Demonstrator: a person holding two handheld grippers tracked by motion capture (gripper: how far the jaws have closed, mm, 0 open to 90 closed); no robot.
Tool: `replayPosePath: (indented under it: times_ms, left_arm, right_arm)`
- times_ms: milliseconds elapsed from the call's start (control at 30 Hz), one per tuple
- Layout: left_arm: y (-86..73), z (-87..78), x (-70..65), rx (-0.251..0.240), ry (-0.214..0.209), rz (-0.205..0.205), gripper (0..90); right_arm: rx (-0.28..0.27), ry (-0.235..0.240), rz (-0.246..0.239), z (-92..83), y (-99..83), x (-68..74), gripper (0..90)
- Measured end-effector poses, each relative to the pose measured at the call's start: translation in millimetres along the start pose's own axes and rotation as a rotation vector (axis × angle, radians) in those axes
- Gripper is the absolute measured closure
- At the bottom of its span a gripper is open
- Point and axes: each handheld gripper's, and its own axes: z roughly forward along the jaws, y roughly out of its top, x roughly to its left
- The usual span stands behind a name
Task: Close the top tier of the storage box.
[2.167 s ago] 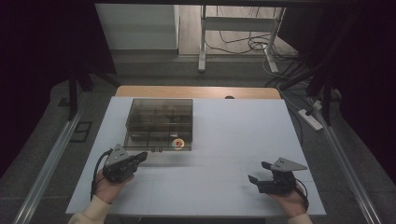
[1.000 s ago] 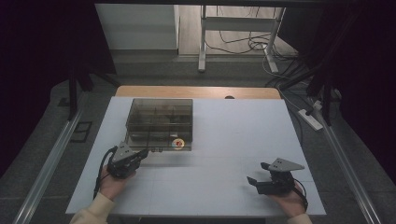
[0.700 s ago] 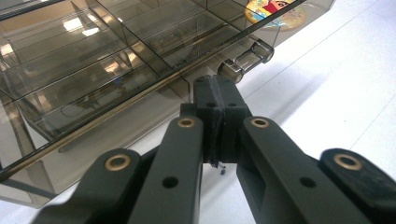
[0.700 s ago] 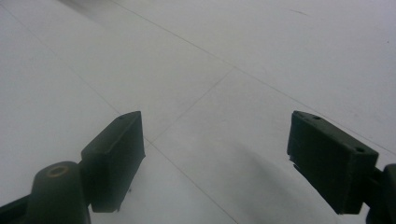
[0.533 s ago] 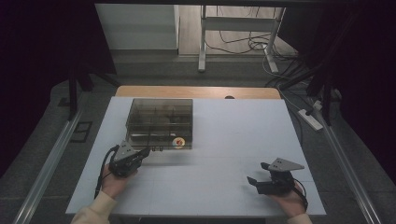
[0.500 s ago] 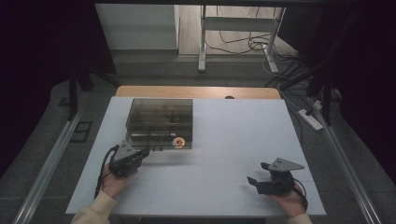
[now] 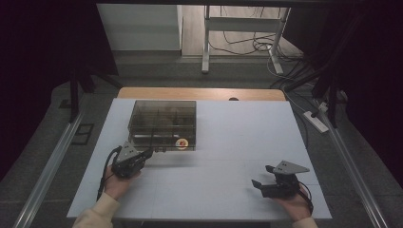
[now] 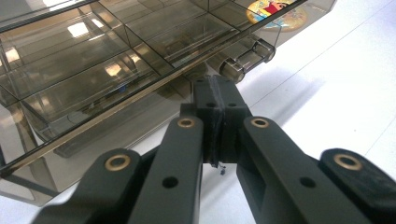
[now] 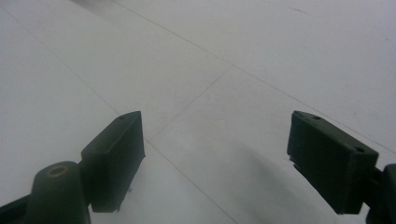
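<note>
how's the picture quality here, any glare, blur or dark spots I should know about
High view: dim overall, black at both sides, the white table evenly lit. Left gripper view: ceiling lights glare as bright patches on the smoky clear box; the shut left gripper is sharp at its tips, softer near the lens. Right gripper view: soft and greyish, the open right gripper casting a faint shadow on the tabletop.

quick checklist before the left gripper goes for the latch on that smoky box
1. Left gripper shut, nothing between its pads: ok.
2. Its tip just short of the box's front latch; contact: cannot tell.
3. Smoky plastic box lid down, flat on the table: ok.
4. Latch locked or free: cannot tell.
5. Right gripper open and empty over bare table, well away from the box: ok.
6. Box braced against sliding when pushed: not ok, nothing holds it.
</note>
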Motion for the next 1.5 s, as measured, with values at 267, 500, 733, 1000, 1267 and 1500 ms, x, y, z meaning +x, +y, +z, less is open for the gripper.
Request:
replayPosePath:
  times_ms: [267, 500, 733, 1000, 1267, 1500]
  left_arm:
    - [2.2, 2.9, 1.7, -0.002, 0.002, -0.006, 88.6]
    - [3.8, 5.0, 3.0, 0.000, 0.003, -0.005, 88.6]
    - [5.8, 7.0, 4.7, -0.001, 0.009, -0.007, 88.6]
    - [8.1, 9.7, 5.7, -0.001, 0.011, -0.005, 88.6]
    - [9.3, 12.0, 8.5, -0.003, 0.019, -0.011, 88.6]
    - [9.9, 13.6, 10.7, -0.005, 0.026, -0.017, 88.6]
  right_arm:
    - [0.004, 0.000, -0.001, 0.7, -0.3, 0.1, 19.0]
    - [0.007, -0.001, 0.001, 0.8, -0.6, -0.1, 19.0]
    - [0.011, 0.000, 0.001, 1.5, -0.8, 0.1, 19.0]
    - [0.014, 0.000, 0.001, 2.0, -1.0, 0.1, 19.1]
    - [0.014, -0.001, 0.000, 2.0, -1.1, -0.1, 19.0]
    - [0.015, -0.002, 0.001, 2.0, -1.3, -0.8, 19.1]
